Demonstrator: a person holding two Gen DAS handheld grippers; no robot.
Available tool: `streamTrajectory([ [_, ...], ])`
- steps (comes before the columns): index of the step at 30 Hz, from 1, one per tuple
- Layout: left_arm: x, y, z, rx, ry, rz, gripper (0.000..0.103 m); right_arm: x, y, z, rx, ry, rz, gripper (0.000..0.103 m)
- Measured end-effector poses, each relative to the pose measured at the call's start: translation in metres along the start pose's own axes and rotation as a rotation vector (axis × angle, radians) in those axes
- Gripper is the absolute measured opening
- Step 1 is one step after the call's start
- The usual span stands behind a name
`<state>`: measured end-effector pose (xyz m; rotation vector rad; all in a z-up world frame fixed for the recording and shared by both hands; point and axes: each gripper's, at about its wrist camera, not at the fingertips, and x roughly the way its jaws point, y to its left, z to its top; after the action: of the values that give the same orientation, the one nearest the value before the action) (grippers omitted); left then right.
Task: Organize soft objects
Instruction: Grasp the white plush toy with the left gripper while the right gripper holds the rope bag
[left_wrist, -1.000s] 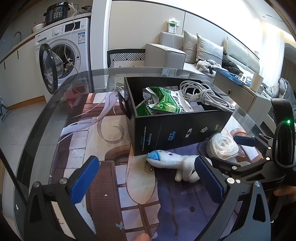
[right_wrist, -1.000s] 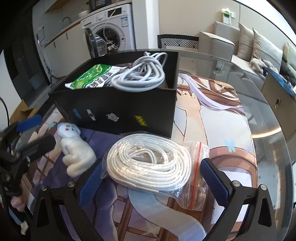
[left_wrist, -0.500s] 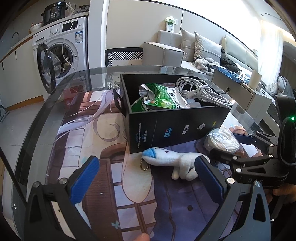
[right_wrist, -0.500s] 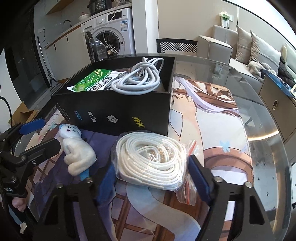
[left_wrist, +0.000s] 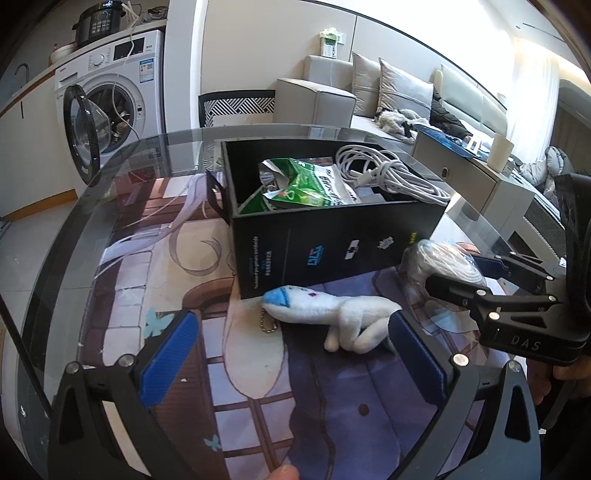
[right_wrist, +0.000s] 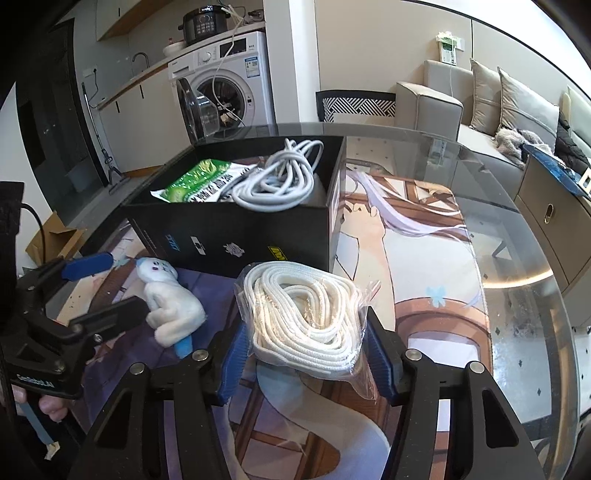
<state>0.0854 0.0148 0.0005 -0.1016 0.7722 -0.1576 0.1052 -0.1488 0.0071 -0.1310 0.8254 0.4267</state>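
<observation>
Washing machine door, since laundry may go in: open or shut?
Open: the washing machine door swings out from the drum, whose inside is visible.

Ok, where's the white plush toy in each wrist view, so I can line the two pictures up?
Left wrist: the plush toy lies centre frame on the table mat, just in front of the black box, ahead of the open left gripper.
Right wrist: the plush toy sits lower left, beside the bagged rope.
Shared landmark: the black box.
</observation>
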Motion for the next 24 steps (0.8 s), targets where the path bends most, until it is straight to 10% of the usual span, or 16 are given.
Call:
streamTrajectory([
  [24, 0.029, -0.036, 0.003, 0.115, 0.133, -0.016, 0.103, -0.012, -0.003, -0.001, -0.011, -0.001, 0.034, 0.058],
])
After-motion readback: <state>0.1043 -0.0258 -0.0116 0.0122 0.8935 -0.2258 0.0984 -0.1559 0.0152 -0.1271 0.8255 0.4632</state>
